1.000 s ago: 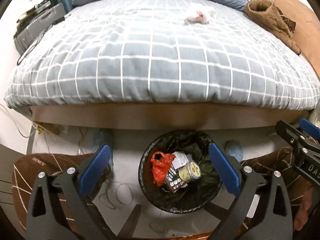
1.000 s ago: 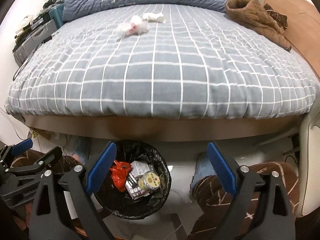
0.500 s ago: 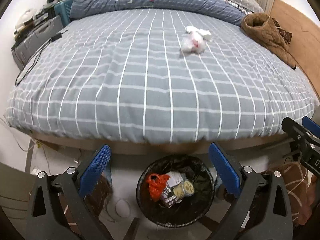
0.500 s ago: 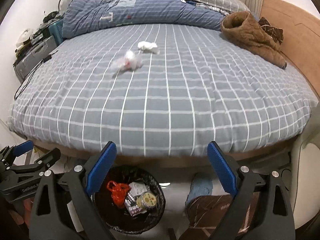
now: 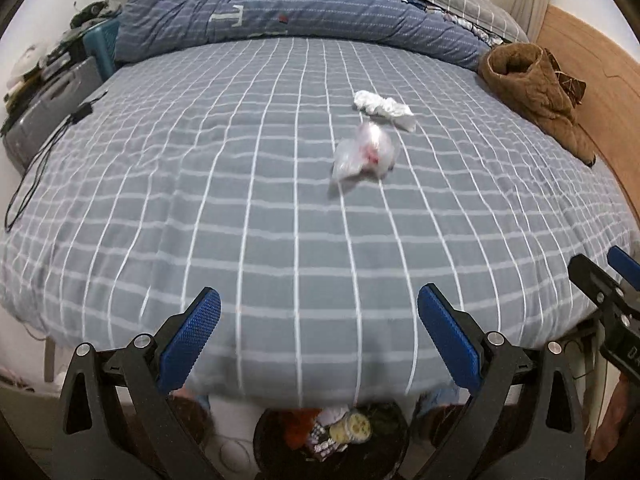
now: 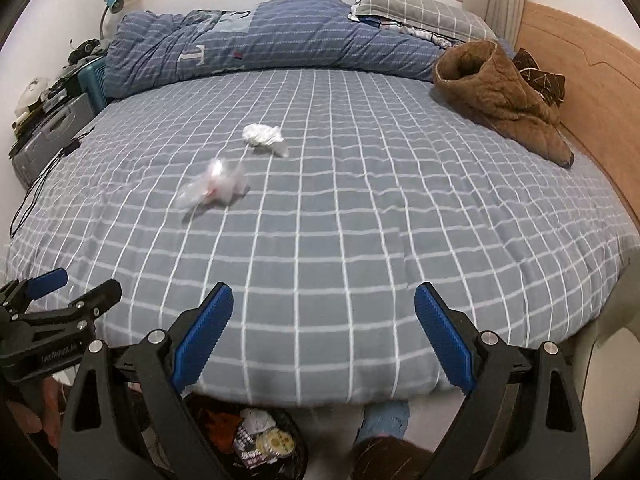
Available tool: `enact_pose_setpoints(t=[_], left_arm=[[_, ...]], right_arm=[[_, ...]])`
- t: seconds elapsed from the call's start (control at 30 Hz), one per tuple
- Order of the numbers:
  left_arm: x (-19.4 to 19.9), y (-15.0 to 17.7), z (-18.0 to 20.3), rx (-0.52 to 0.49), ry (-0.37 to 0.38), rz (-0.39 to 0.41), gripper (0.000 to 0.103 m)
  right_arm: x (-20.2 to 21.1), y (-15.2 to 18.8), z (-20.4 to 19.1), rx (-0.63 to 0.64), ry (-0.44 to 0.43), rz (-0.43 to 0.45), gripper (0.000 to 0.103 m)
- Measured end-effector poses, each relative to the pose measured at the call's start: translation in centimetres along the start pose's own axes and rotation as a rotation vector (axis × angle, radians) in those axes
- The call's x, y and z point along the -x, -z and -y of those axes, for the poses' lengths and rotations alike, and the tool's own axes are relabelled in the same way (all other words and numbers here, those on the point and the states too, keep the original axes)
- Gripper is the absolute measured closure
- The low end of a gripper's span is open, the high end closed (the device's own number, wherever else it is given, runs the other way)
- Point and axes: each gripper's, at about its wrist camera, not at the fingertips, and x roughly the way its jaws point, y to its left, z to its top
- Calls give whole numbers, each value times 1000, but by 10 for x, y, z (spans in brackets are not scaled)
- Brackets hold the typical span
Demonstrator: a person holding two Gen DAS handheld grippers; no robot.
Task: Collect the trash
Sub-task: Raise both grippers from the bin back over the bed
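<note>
A crumpled clear plastic bag with red marks [image 5: 365, 153] [image 6: 214, 191] lies mid-bed on the grey checked cover. Just beyond it rests a wad of white tissue [image 5: 382, 106] [image 6: 264, 136]. A black-lined trash bin [image 5: 332, 436] [image 6: 256, 440] holding wrappers and a red bag stands on the floor at the bed's foot, under both grippers. My left gripper [image 5: 318, 336] is open and empty over the bed's near edge. My right gripper [image 6: 322, 332] is also open and empty, well short of the trash.
A brown padded jacket [image 6: 500, 96] lies at the bed's right side by the wooden headboard [image 6: 592, 92]. A rolled blue duvet [image 6: 260, 40] and pillows fill the far end. A grey case [image 5: 44, 108] and cables sit left of the bed.
Both grippers have risen and tilted up from the bin toward the bed; the bin slid to the bottom edge and the trash on the bed now appears nearer. Both stay open.
</note>
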Motion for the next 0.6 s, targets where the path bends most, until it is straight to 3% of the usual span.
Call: enact_pose_setpoints(t=[0.6], left_arm=[[-118,-106,34,-17,41,-12,7]], right_arm=[[-108,-64,31,27,45,-35,15]])
